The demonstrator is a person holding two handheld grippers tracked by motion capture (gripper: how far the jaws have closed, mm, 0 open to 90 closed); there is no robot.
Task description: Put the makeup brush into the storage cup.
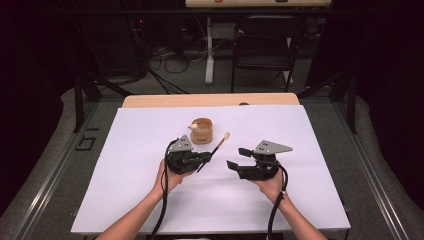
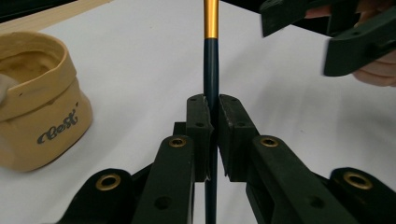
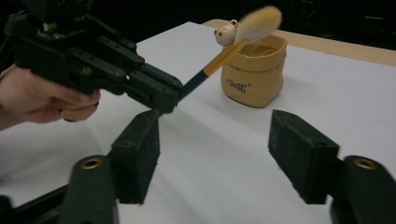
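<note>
The left hand-held gripper [image 1: 207, 158] had its jaws clamped on the dark handle of a brush [image 1: 218, 145], whose gold ferrule and pale bristle tip slanted up and away toward a tan fabric pouch [image 1: 202, 131]. The pouch stood on the white worktop [image 1: 130, 165] just beyond the gripper, a small bear figure [image 3: 225, 32] at its rim. The right hand-held gripper [image 1: 238, 157] hovered near the brush with its jaws spread wide and nothing between them. A black folding chair [image 1: 265, 42] stood on the floor beyond the worktop.

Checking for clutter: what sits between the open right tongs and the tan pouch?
Bare white sheet between right tongs and pouch, per the right gripper view.
</note>
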